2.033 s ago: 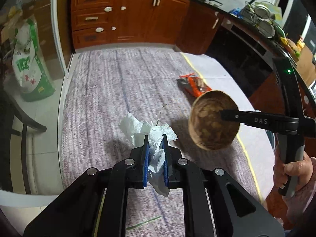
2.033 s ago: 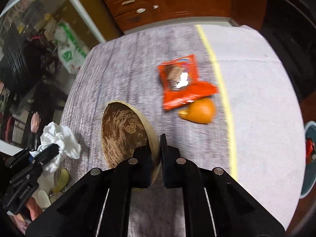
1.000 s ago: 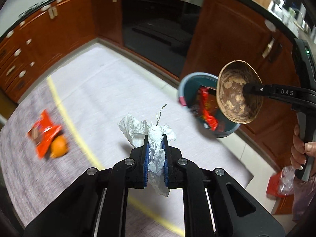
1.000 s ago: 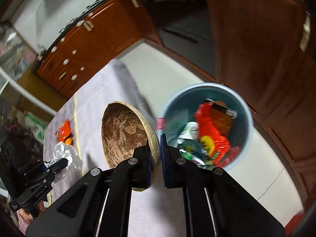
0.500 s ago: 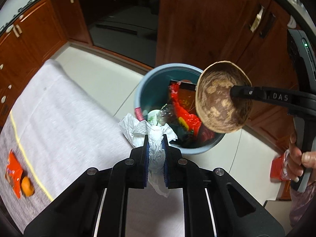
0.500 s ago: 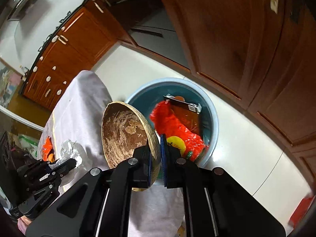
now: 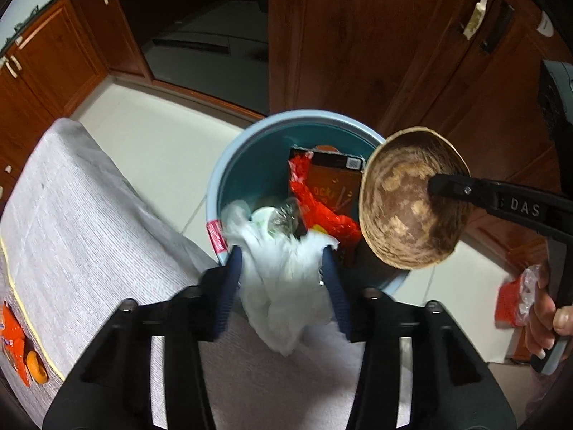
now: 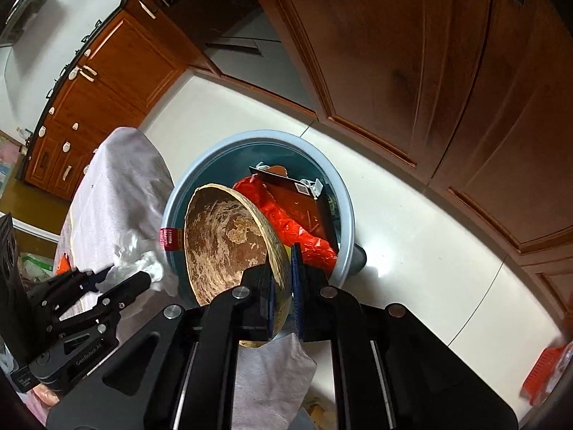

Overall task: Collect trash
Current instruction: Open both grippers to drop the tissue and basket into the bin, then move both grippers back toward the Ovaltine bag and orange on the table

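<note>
Left gripper point(image 7: 283, 279) opening over the near rim of the blue bin point(image 7: 229, 154), jaws spreading, crumpled white tissue point(image 7: 283, 276) loose and blurred between the blue pads, no longer pinched, hanging partly above the bin mouth and partly above the table's edge. Right gripper point(image 8: 286, 283) pressed together on the rim of a brown coconut shell half point(image 8: 225, 247), hollow side facing left toward the other tongs, held tilted above the near side of the same bin. Just beyond both pairs of tips: bin already holding a red wrapper point(image 7: 322, 211), a dark orange box point(image 7: 333, 182) and some pale, crinkled scraps. Beneath and behind the left tongs: table under a grey-white cloth point(image 7: 89, 222), bin standing on pale floor tiles right beside its end. Far back to the left of the left tongs, at the cloth's yellow stripe: an orange snack wrapper point(image 7: 10, 337) and an orange piece of fruit peel or fruit point(image 7: 35, 362), not yet collected. Off to the right of the right tongs, on the floor: a red packet point(image 8: 544, 372), unclear whether trash to gather. By these views, well into the job: several items binned, tissue in the act of being dropped, shell ready to follow, at least two pieces left on the table. Some risk of the tissue catching on the rim or landing on the cloth, given how close to the edge it hangs.
</note>
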